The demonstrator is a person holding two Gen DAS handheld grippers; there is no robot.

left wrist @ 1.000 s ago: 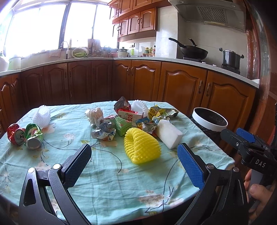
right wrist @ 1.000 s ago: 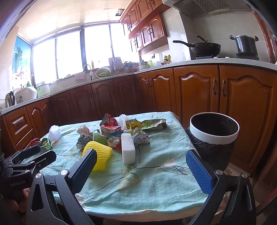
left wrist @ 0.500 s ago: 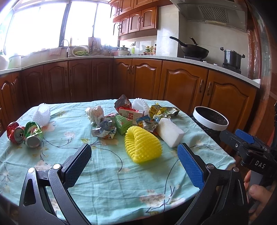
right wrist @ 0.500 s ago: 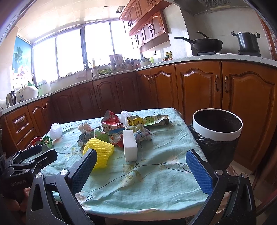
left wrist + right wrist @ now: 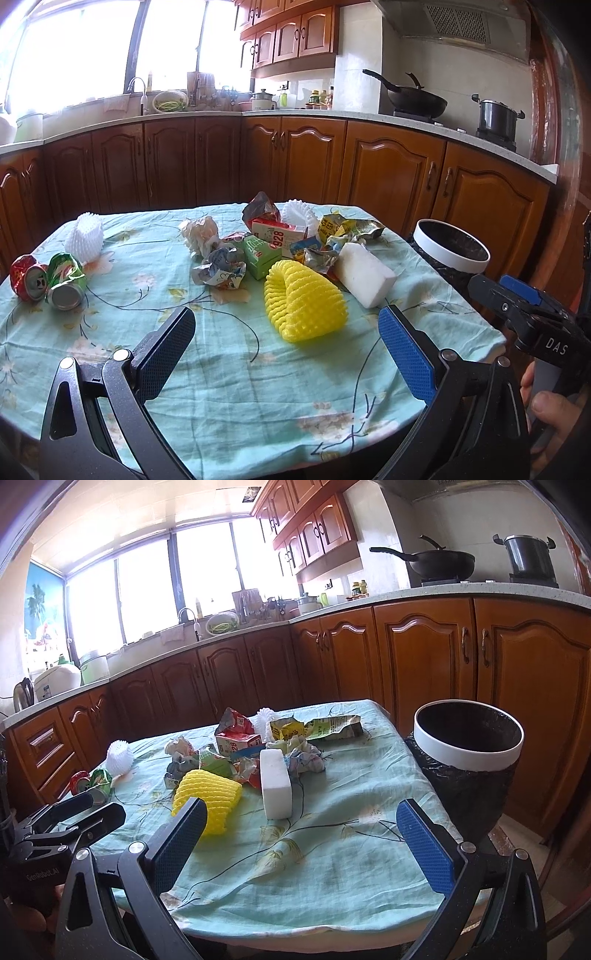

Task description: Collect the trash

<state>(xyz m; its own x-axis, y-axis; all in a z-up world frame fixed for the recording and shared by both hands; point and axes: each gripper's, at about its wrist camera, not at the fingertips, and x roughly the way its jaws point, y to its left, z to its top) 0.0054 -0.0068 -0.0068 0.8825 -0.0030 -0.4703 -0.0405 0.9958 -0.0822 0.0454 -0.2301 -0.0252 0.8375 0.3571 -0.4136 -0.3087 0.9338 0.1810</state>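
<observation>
On the round table under its pale green flowered tablecloth (image 5: pixel 229 369), the trash is sitting in a loose heap toward the far side: a yellow foam fruit net (image 5: pixel 304 301) is lying nearest, a white foam block (image 5: pixel 364 275) is resting just beside it, and behind them are crowding a green drink carton (image 5: pixel 258 256), a red and white carton (image 5: pixel 277 234), a ball of crumpled printed paper (image 5: pixel 221 271), a wad of white tissue (image 5: pixel 197 232) and a flattened yellow and green snack wrapper (image 5: pixel 317 728). Well apart from the heap, near the left edge, two crushed cans, one red and one green (image 5: pixel 48 280), are lying side by side, with a white foam net (image 5: pixel 85 236) standing just behind them. Off the table's right edge a white-rimmed bin lined with a black bag (image 5: pixel 467 755) is waiting, presumably set there so each piece needs only a short carry. Nothing looks collected yet. The left gripper (image 5: pixel 286 354) is hovering over the near cloth with its fingers spread wide and nothing between them, lined up roughly on the yellow net, which I judge to be the likely first pick. The right gripper (image 5: pixel 303 843) is hanging over the near right side, equally spread and empty, between the foam block and the bin. The left wrist view is showing the cans clearly and a hand (image 5: pixel 554 421) gripping the other tool's handle, while the right wrist view is looking down into the bin's dark mouth, though not far enough to tell whether anything is lying inside.
</observation>
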